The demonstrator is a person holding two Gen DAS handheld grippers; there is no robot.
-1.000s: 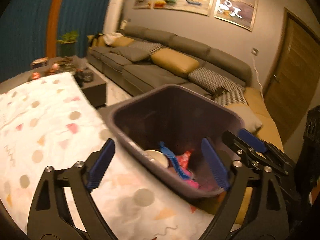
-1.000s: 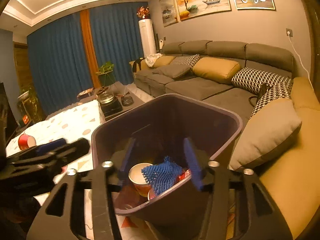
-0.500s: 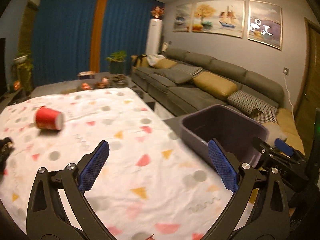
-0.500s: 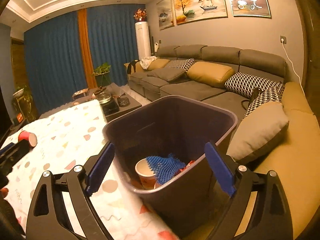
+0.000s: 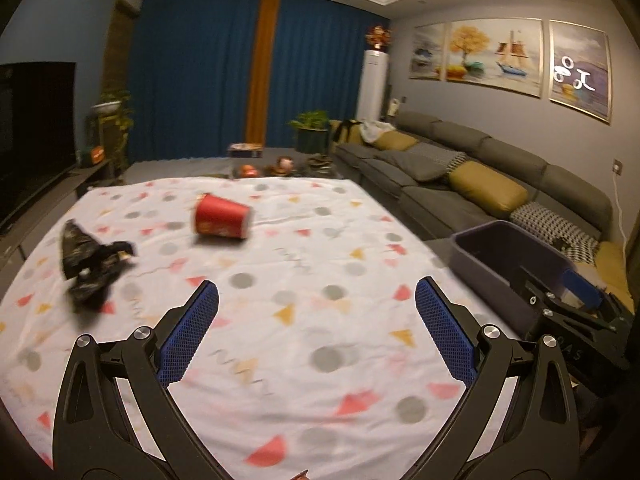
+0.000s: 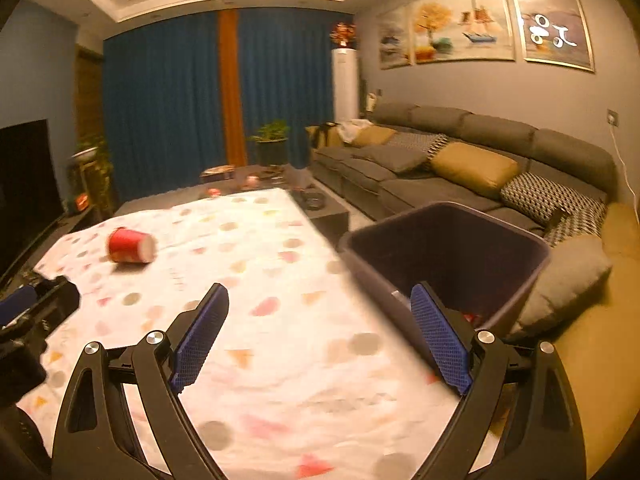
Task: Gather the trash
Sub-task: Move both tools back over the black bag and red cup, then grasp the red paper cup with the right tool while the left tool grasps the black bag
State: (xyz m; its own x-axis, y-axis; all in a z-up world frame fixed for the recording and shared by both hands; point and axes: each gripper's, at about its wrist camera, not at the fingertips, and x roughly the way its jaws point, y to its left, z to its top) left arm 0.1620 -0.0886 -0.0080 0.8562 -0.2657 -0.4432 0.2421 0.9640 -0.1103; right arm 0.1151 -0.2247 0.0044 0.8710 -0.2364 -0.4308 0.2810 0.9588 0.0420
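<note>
A red paper cup [image 5: 221, 221] lies on its side on the patterned white cloth [image 5: 304, 320]. A crumpled black wrapper [image 5: 90, 266] lies to its left. My left gripper [image 5: 316, 308] hangs open and empty over the cloth, well short of both. The dark purple bin [image 5: 496, 256] stands at the table's right edge. In the right wrist view the red paper cup [image 6: 131, 245] lies far left, and the dark purple bin [image 6: 444, 248] is close on the right. My right gripper [image 6: 320, 312] is open and empty beside the bin's near rim.
A grey sofa [image 5: 472, 168] with yellow and patterned cushions runs along the right wall. A low coffee table with small items [image 5: 280, 166] sits beyond the cloth. A dark TV screen [image 5: 36, 136] stands at the left, and blue curtains hang at the back.
Both grippers swung left, away from the bin and over the cloth. The right jaws widened and left a blue mesh piece in the bin. The cup and wrapper came into the left view.
</note>
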